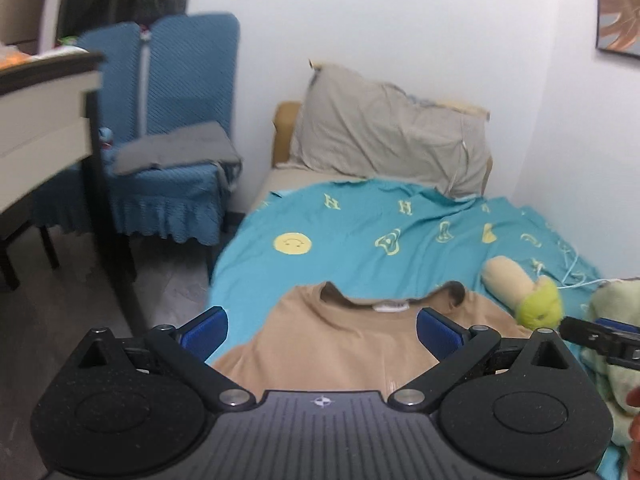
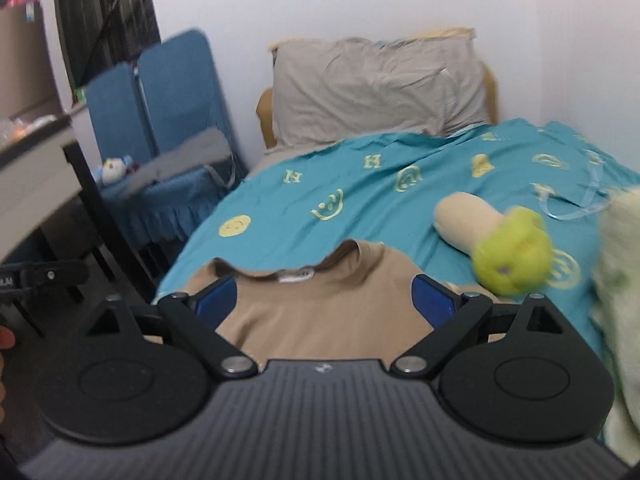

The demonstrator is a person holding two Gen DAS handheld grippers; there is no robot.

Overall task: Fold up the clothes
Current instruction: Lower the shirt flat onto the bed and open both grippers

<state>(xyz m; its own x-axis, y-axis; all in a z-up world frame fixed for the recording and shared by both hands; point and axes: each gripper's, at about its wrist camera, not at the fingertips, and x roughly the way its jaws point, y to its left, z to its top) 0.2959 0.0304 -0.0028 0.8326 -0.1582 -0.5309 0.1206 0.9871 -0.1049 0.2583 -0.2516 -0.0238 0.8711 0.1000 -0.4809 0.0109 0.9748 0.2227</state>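
A tan shirt (image 1: 340,344) lies on the bed's teal blanket (image 1: 360,236), collar toward the grey pillow (image 1: 392,136). The left hand-held gripper (image 1: 322,330) hangs over it with its blue fingers (image 1: 204,330) spread wide, holding nothing. The right hand-held gripper (image 2: 325,300) is likewise spread above the shirt's collar end; the blur hides whether either touches the cloth. A beige and green plush toy (image 2: 496,240) lies near the shirt's right side. A blue chair (image 1: 172,140) stands beside the bed.
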